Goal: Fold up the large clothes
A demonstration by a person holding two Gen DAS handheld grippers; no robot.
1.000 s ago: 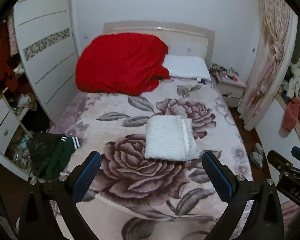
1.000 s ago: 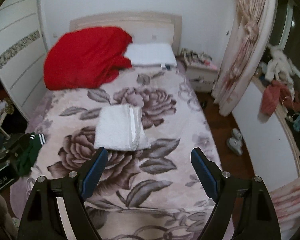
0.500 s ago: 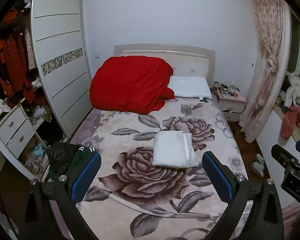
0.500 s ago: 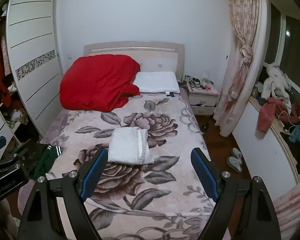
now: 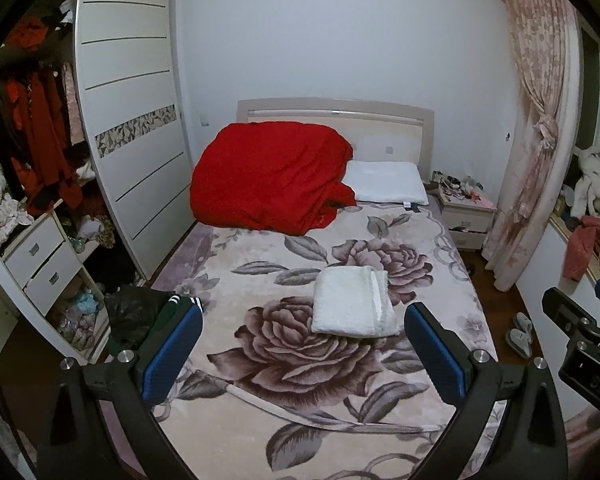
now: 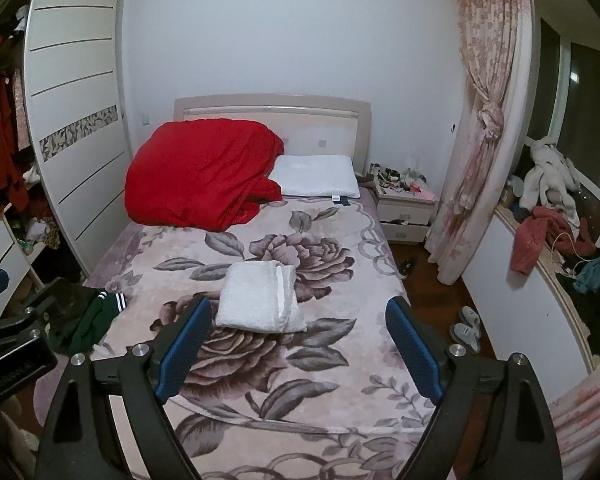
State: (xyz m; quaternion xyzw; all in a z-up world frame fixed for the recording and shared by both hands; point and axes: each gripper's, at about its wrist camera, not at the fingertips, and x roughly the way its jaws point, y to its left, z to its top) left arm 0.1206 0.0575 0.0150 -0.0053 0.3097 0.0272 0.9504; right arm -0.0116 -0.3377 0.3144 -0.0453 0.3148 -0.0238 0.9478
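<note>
- I am looking over the bed (image 5: 228,424), spread wide below and ahead of both grippers; its floral blanket is lying flat, which I judge makes it the folding surface.
- The red quilt (image 5: 272,176) is sitting bunched at the far end, well beyond my fingers, against the headboard and touching the white pillow (image 5: 386,188) on its right, probably pushed there to free the middle.
- The white folded garment (image 5: 352,302) is lying ahead of the left gripper (image 5: 303,354), between its fingers in that view and well apart from them; it looks finished, squared into a neat stack.
- A dark green garment with white stripes (image 6: 100,314) is lying crumpled at the bed's left edge, just beyond the left gripper's left finger, and I judge it the next piece to fold.
- I am holding the left gripper spread wide and empty above the blanket.
- I am holding the right gripper (image 6: 299,350) parted and empty too, with the white stack ahead of its left finger.
</note>
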